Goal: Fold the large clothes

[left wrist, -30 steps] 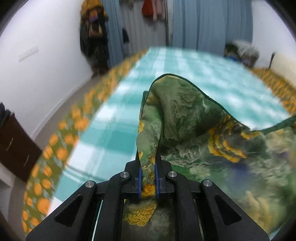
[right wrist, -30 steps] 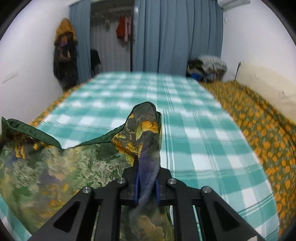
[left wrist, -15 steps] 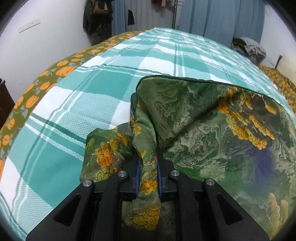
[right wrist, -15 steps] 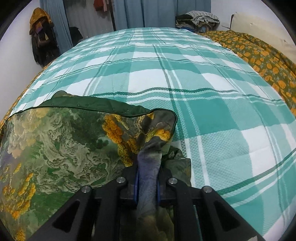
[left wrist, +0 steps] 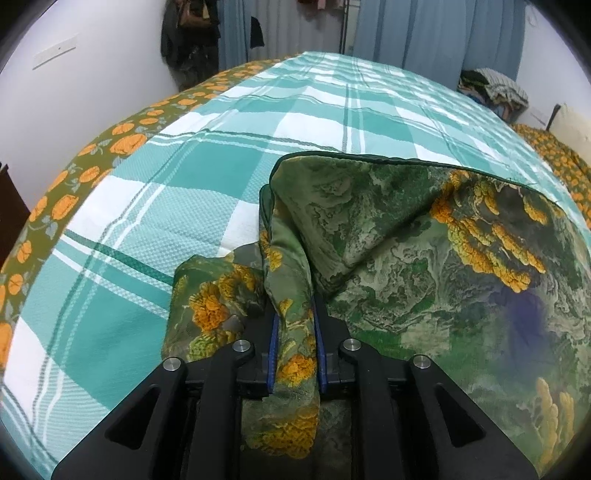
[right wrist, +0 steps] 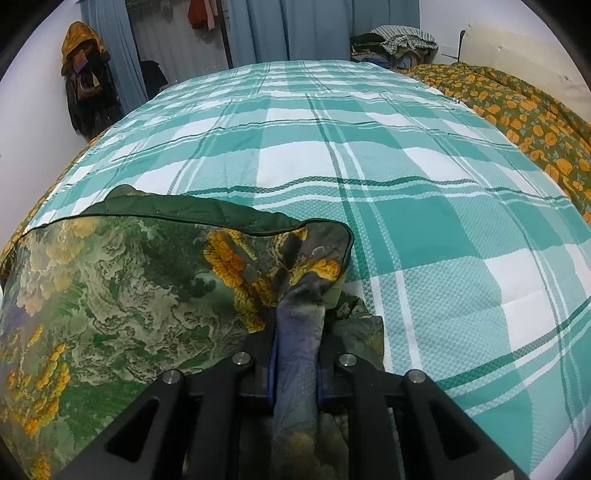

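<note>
Left wrist view showed the left gripper low over a bed spread with a teal-and-white checked cover. A bunched corner of the cloth, green with orange and yellow flower patches and a dark green edge, ran between its blue-padded fingers; the fingers were opening, only a narrow gap apart, with the fabric filling that gap and touching both pads. From there the cloth lay spread to the right across the near part of the bed, its dark hem forming the far edge, and a small crumpled fold sat just left of the fingers. An orange-flowered sheet bordered the bed on the left, and blue curtains hung against the far wall. Right wrist view showed the right gripper with its fingers nearly together on a twisted blue-grey and green corner of the same cloth, which passed between the pads and hung below them. The cloth spread away to the left on the near part of the bed, its dark hem on the far side and the dark green inner face turned up along it. The flowered sheet lay along the right of the bed, and clothes were piled at the far right corner.
</note>
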`<action>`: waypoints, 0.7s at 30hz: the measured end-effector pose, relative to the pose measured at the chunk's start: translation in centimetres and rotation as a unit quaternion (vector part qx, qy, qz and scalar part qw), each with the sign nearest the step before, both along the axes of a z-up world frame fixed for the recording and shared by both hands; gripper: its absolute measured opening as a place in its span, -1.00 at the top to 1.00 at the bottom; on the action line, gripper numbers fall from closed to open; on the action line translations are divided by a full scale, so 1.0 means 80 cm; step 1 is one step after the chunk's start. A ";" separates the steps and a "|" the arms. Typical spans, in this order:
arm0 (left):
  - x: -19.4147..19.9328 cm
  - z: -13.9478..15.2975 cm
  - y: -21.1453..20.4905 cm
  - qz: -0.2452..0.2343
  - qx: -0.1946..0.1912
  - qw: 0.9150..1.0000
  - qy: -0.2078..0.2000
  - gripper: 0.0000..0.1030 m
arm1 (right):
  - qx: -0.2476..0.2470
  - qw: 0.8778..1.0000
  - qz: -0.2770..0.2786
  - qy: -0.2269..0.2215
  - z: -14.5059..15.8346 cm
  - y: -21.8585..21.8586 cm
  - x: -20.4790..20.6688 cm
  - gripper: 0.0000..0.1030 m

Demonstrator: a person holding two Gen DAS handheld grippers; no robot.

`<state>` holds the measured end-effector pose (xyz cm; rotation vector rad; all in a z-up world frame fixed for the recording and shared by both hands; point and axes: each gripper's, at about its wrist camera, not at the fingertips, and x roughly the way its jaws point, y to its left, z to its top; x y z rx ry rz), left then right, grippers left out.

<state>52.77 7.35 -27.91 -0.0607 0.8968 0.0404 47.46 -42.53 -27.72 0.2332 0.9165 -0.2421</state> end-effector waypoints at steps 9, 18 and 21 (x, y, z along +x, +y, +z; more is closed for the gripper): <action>-0.062 0.064 0.016 -0.018 -0.042 0.999 -0.016 -0.70 | 0.043 0.998 -0.001 -0.041 0.080 -0.023 -0.052 -0.25; -0.123 0.064 0.016 -0.043 -0.026 0.999 -0.009 -0.78 | 0.027 0.988 0.142 -0.053 0.107 0.055 -0.143 -0.25; -0.134 0.058 0.026 -0.027 -0.050 0.998 0.001 -0.78 | 0.013 0.990 0.139 0.001 0.061 0.067 -0.143 -0.25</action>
